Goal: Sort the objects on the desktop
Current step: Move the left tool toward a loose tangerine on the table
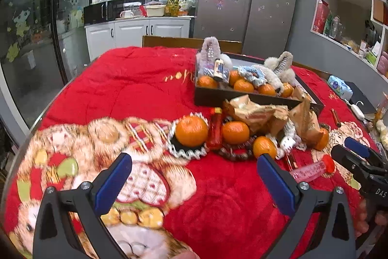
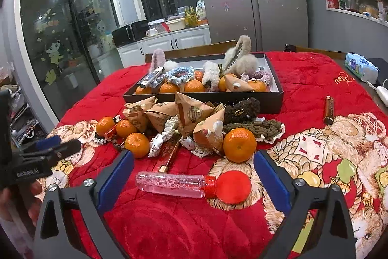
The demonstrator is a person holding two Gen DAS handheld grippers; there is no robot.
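The right gripper (image 1: 359, 154), seen from the left wrist camera, carries the white letters "DAS" on its black body. The left gripper (image 2: 48, 145), seen from the right wrist camera, bears "Gen Robot.AI". Gold script embroidered on the red blanket (image 2: 303, 79) is not legible.

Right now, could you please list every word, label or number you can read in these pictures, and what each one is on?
"DAS": black body of the right gripper, cut off at the frame edge.
"GenRobot.AI": black body of the left gripper, slightly blurred.
Gold script on the red plush blanket: unreadable.
Brown paper snack packets, fridge stickers, shelf boxes: too small.
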